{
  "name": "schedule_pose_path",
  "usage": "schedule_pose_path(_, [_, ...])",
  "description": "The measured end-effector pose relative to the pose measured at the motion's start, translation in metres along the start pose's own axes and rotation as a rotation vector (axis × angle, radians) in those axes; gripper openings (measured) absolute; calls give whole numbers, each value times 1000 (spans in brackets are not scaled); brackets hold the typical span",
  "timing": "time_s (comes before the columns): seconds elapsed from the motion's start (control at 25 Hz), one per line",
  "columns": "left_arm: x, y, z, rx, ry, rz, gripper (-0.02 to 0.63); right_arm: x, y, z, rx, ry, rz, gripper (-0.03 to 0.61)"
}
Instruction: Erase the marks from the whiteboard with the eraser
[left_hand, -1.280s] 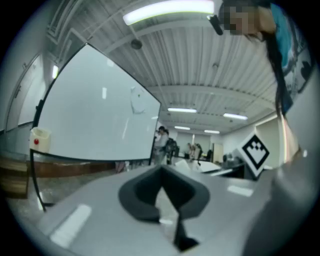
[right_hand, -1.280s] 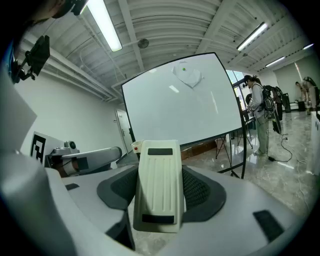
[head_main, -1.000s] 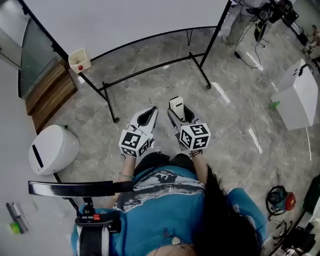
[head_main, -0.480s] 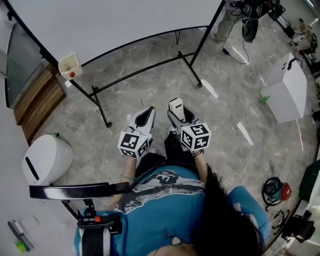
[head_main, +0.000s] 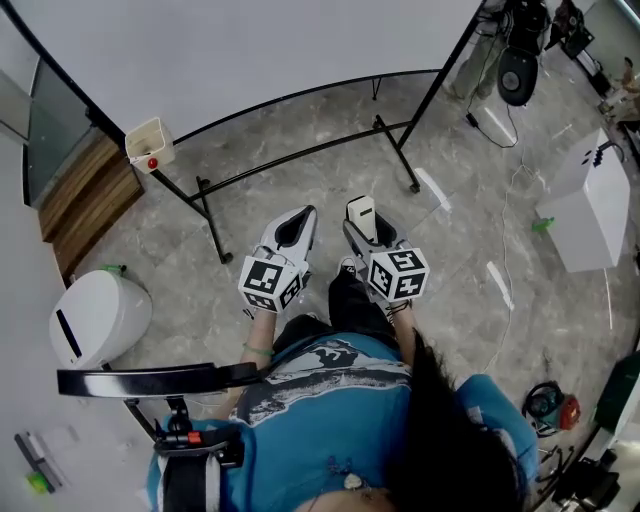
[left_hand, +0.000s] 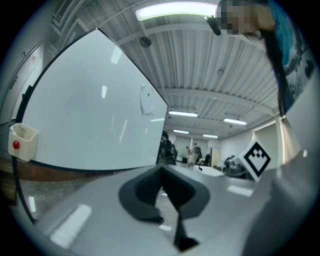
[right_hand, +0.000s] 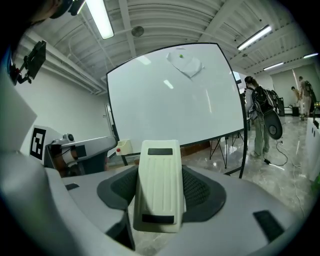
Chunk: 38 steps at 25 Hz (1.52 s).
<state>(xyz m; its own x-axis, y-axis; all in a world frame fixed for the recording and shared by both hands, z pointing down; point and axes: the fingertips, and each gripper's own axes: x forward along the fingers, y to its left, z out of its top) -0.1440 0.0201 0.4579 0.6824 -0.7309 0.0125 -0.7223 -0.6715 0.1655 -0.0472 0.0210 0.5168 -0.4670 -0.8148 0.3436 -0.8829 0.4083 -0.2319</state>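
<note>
Across the stone floor (head_main: 330, 188), one whiteboard (head_main: 250, 50) stands on a black frame (head_main: 213, 220), well apart from the two grippers, with open floor between. The right gripper (head_main: 362, 230) has its fingers clamped on the single white eraser (head_main: 361, 214), which points toward the board without touching it. The left gripper (head_main: 303, 216) has its fingers meeting at the tips, nothing between them. One small cream tray (head_main: 150, 145) hangs at the board's left edge. High on the board sits one faint smudge (right_hand: 184, 64), hard to make out. The head view cuts off the board's top.
</note>
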Motion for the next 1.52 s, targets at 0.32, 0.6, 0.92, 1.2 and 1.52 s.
schedule_pose_path(0.32, [110, 22, 7, 11, 2, 15, 3, 52, -95, 47, -5, -9, 6, 262])
schedule_pose_path(0.6, [209, 22, 22, 23, -11, 24, 3, 88, -175, 100, -7, -32, 65, 262])
schedule_pose_path(0.92, [264, 25, 21, 49, 23, 36, 3, 117, -222, 135, 16, -83, 119, 262])
schedule_pose_path(1.2, [288, 43, 14, 59, 60, 44, 3, 149, -234, 156, -34, -109, 154, 262])
schedule_pose_path(1.52, [319, 85, 17, 61, 72, 40, 3, 196, -236, 227, -204, -221, 132, 262])
